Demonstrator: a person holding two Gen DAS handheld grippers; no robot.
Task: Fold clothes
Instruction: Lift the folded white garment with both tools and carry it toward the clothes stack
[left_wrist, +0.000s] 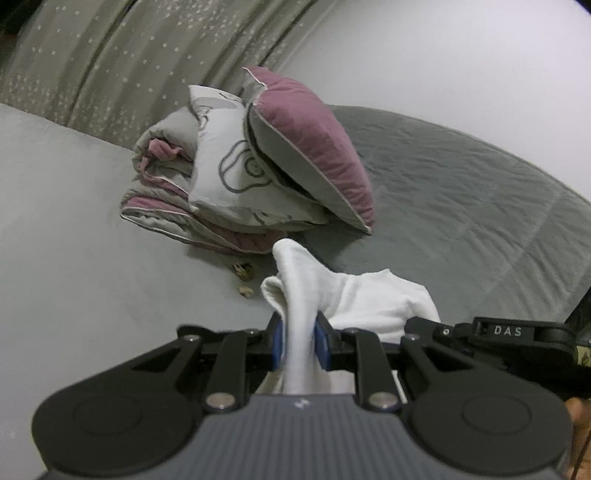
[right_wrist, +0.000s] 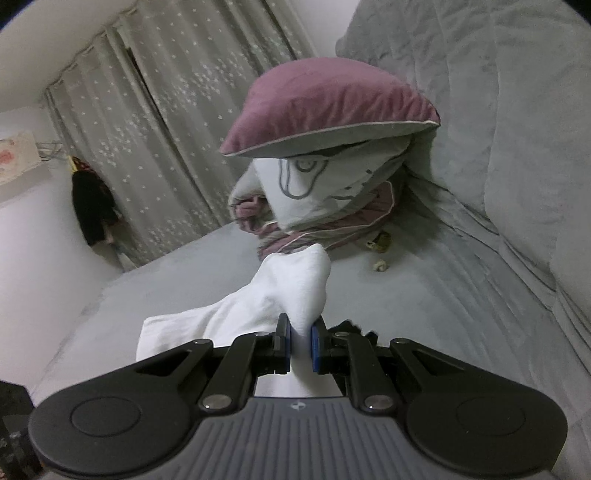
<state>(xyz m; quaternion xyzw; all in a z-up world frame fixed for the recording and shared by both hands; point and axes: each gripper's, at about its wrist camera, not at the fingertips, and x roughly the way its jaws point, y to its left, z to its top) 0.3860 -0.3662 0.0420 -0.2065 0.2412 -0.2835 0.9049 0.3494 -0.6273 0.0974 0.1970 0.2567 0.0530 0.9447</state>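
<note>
the left claw (left_wrist: 300, 341) is clamped on the white cloth (left_wrist: 354, 299); the right claw (right_wrist: 300, 345) also pinches it, above the grey bed (right_wrist: 424, 295).

Ahead of both grippers the way is blocked by a heap of bedding: a folded quilt (left_wrist: 162, 206), a white printed pillow (left_wrist: 229, 173) leaning on it, and a purple cushion (right_wrist: 325, 107) tilted on top. Two small brownish scraps (left_wrist: 243, 275) lie on the grey sheet (left_wrist: 74, 240) just before that heap. To the left the sheet is bare right up to the starred curtain (right_wrist: 166, 122). On the right a quilted grey headboard (right_wrist: 517, 147) rises and closes that side.
</note>
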